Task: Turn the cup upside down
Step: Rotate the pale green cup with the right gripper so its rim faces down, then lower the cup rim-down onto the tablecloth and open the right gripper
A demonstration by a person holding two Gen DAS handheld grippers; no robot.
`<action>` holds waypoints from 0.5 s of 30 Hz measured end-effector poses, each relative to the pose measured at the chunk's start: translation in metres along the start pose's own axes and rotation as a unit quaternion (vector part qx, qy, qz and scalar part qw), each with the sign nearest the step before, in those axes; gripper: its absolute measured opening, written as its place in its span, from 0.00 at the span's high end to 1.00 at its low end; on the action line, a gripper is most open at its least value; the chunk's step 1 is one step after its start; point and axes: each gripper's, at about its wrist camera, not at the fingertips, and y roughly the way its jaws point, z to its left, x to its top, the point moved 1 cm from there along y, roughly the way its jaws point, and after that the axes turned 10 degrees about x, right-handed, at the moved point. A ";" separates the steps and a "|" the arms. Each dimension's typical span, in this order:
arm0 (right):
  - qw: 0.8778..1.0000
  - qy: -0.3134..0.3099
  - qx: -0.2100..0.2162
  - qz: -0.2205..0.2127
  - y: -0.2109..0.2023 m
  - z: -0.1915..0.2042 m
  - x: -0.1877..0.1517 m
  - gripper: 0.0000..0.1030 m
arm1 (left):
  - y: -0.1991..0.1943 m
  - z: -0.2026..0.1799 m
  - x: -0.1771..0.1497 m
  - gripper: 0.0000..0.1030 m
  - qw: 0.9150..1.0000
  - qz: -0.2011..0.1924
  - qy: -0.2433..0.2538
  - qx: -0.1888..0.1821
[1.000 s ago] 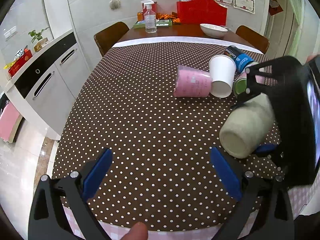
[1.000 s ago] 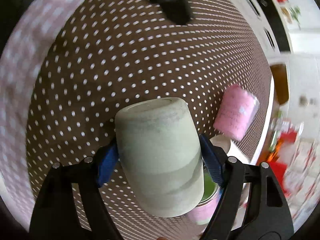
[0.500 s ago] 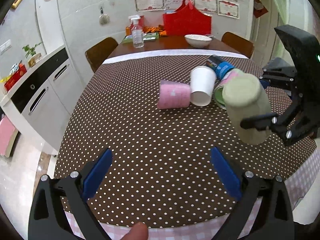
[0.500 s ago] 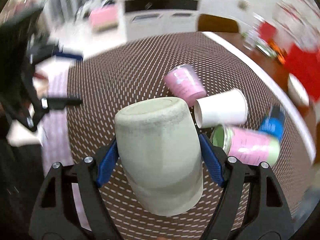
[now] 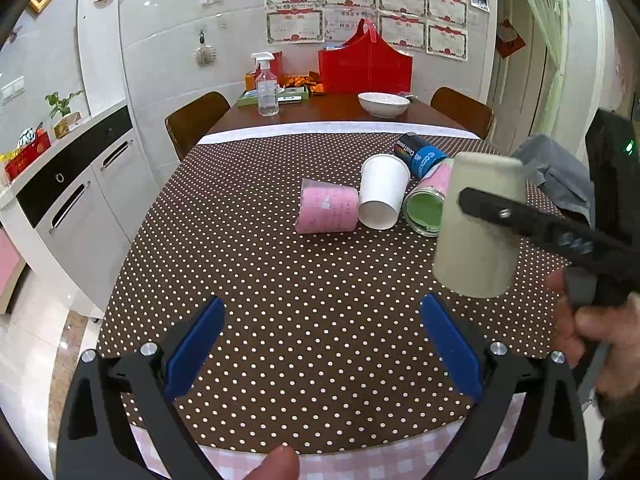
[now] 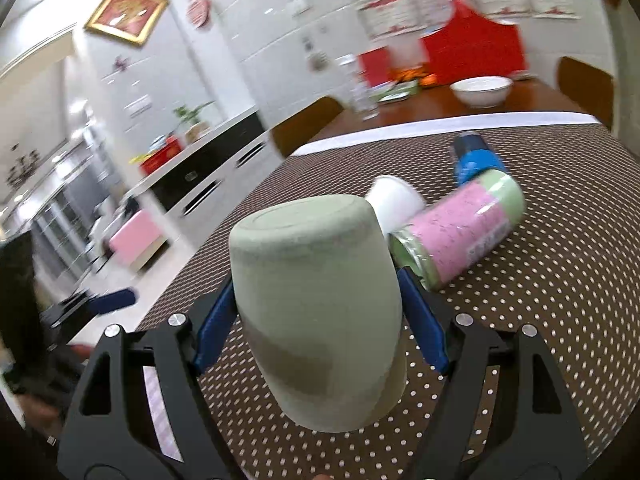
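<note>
Your right gripper (image 6: 320,312) clamps the pale green cup (image 6: 320,304) base-up, mouth down, above the dotted desk (image 5: 280,280) near its front right. Your left gripper (image 5: 320,344) hangs open and empty. Lower straight down with the rim level so it lands flat (the pink-and-green cup (image 6: 460,236) lies just behind), and release only once the rim sits.

Cup (image 6: 320,304) mouth hidden; background blurred
</note>
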 end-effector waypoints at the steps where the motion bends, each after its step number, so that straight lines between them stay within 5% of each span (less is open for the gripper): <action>1: 1.000 0.002 -0.006 -0.006 0.003 0.001 -0.002 0.26 | 0.000 0.000 -0.002 0.06 1.000 -0.001 -0.002 0.000; 14: 0.997 -0.006 -0.080 0.003 0.038 -0.003 -0.029 0.25 | -0.008 0.009 -0.022 0.06 0.999 -0.014 -0.029 0.015; 15: 0.997 -0.006 -0.083 0.001 0.036 -0.003 -0.030 0.19 | -0.009 0.009 -0.024 0.06 0.999 -0.016 -0.029 0.017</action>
